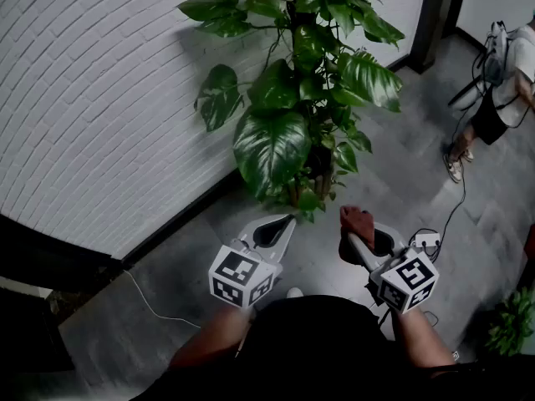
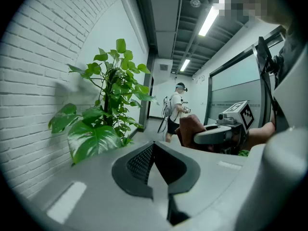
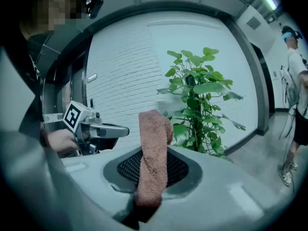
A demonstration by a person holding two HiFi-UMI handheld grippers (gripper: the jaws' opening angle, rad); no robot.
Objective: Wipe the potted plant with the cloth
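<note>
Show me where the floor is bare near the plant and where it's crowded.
Bare floor lies between the potted plant and the standing person. Another free strip runs along the brick wall, crossed by a thin cable. It is crowded under the plant's low leaves.

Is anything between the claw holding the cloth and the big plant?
No. In the head view, only bare floor separates the right claw gripping the cloth from the plant.

white brick wall | grey floor | dark baseboard | ceiling strip lights
</note>
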